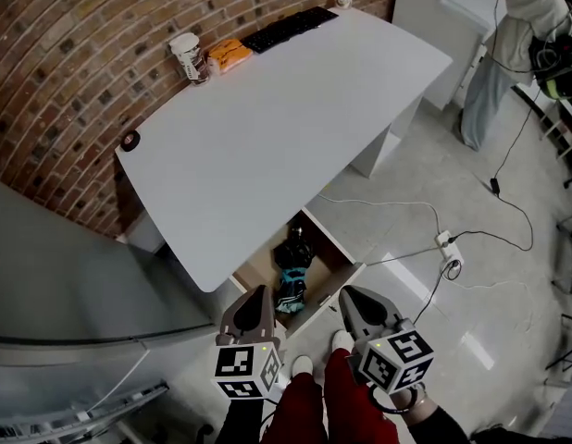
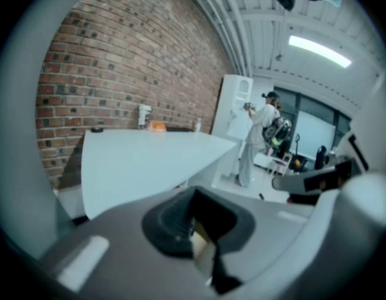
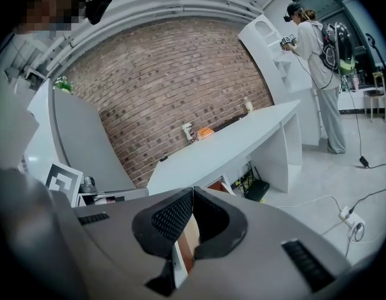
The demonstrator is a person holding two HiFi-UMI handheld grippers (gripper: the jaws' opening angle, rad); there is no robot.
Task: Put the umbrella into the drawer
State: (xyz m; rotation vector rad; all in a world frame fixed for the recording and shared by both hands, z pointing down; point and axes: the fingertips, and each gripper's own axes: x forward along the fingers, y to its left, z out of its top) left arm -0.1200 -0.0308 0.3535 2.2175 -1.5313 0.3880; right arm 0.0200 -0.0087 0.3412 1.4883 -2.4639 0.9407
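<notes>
Umbrella sits in the open drawer, so my left tongs and right tongs are both pinched together on nothing, probably free to shove it closed.

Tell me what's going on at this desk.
A person at the white desk holds a claw in each hand. The umbrella lies inside the open drawer under the desk. The left claw and the right claw are both shut and empty. They are held near the drawer's front and grip nothing. The umbrella is in place, and the drawer is not yet closed.
</notes>
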